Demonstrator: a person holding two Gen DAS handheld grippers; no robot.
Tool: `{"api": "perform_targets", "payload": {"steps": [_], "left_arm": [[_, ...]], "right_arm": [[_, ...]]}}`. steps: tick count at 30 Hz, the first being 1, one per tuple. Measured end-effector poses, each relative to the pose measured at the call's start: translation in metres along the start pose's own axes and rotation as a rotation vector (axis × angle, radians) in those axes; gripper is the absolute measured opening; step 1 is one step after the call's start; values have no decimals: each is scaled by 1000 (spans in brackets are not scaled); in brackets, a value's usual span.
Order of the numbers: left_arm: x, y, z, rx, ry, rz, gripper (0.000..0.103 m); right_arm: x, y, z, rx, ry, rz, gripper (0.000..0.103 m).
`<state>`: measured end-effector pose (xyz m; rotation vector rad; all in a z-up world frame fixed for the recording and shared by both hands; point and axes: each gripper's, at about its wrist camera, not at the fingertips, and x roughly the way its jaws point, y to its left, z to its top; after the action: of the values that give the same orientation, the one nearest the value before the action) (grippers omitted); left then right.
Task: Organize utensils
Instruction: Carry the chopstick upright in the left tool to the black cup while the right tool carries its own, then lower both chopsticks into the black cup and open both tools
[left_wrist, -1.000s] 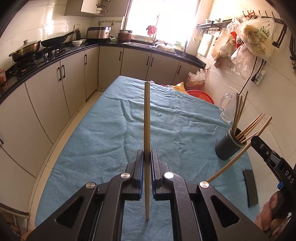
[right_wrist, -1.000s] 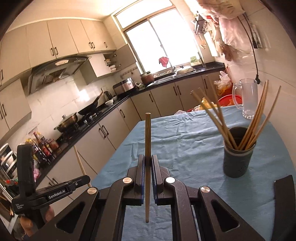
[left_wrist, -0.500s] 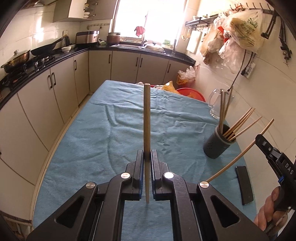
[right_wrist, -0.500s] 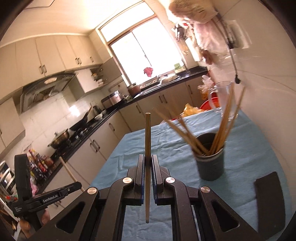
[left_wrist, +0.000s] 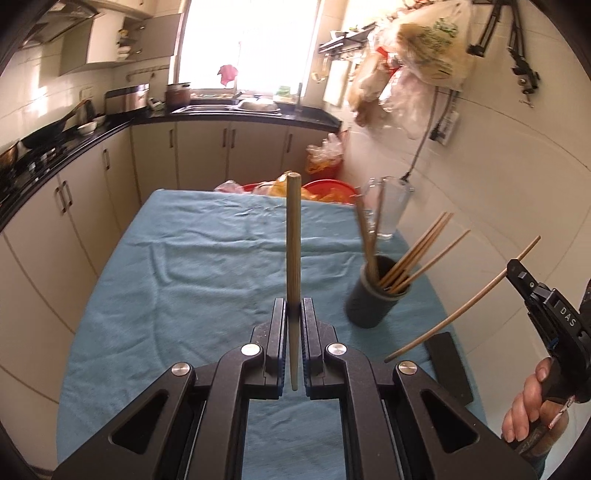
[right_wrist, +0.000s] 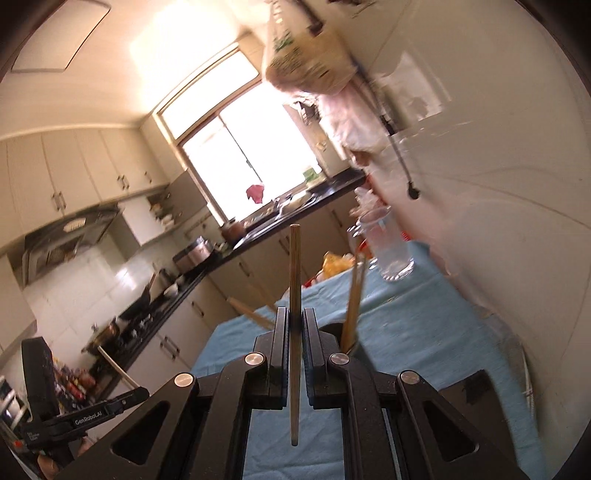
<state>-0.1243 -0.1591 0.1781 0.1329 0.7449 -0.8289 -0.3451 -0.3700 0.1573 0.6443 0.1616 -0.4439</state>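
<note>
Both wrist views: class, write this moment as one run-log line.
left gripper: shut on chopstick | right gripper: shut on second chopstick | holder: on blue cloth, chopsticks inside

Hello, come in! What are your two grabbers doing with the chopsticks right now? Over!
Left gripper shut on one chopstick. Right gripper shut on another chopstick. Dark holder on the blue cloth, already holding several. Nothing blocking it.

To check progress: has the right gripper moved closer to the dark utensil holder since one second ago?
Yes. In its own view the right gripper now sits just before the dark utensil holder, which earlier stood far right on the blue cloth.
</note>
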Motion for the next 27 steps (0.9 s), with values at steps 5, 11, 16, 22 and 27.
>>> {"api": "perform_targets", "payload": {"steps": [5,11,16,22,27], "left_arm": [[-1,-27,16,37,-18,-32,7],[-1,-54,40,68,-56,-58,7],[4,-78,63,88,-85,-82,7],[16,-102,85,109,-119,-102,7],[35,-113,94,112,-129,-115,7]], "right_arm": [[-13,-14,16,22,-43,-15,7],[-17,-11,34,14,-78,-9,7],[-13,-5,52,-13,-118,-17,7],[3,-9,69,-8,-131,-27,7],[17,-9,72,-23,-141,-55,7]]}}
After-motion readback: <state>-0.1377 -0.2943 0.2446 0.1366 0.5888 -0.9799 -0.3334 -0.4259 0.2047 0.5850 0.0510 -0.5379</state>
